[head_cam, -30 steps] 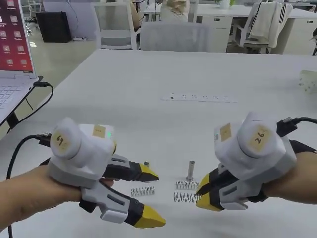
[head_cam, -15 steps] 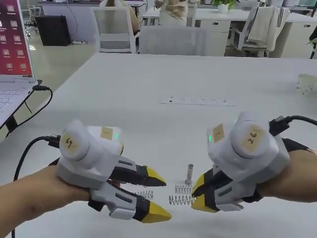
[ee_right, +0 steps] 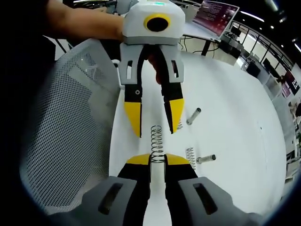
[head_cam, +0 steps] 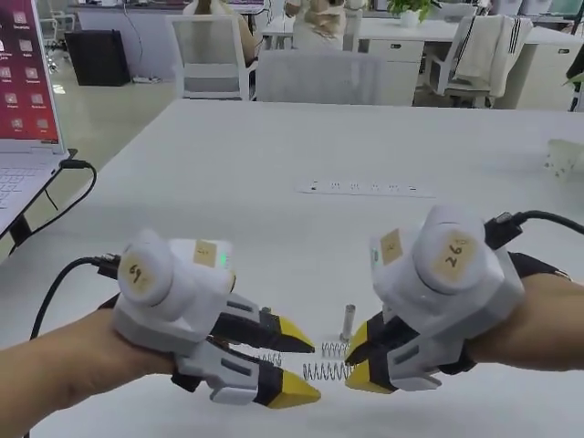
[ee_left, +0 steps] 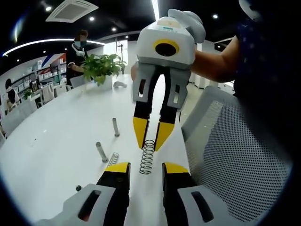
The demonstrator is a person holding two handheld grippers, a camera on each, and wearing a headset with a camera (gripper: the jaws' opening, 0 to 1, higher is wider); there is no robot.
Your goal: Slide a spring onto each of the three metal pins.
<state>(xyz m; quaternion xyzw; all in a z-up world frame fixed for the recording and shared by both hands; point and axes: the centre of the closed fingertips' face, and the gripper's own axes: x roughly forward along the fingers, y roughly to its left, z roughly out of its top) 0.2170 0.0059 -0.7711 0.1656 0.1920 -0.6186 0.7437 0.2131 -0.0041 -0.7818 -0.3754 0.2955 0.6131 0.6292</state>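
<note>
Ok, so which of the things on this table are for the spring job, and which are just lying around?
For the job: metal pins, spring, second spring, left gripper, right gripper.
Just lying about: laptop, power strip, chairs.

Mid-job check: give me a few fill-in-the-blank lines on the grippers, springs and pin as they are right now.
1. The left gripper holds its jaws ___.
2. The pin stands ___.
3. The spring lies ___ the tips of the two grippers.
4. A second spring lies beside the foot of the ___.
Missing words: open; upright; between; pin.
</note>
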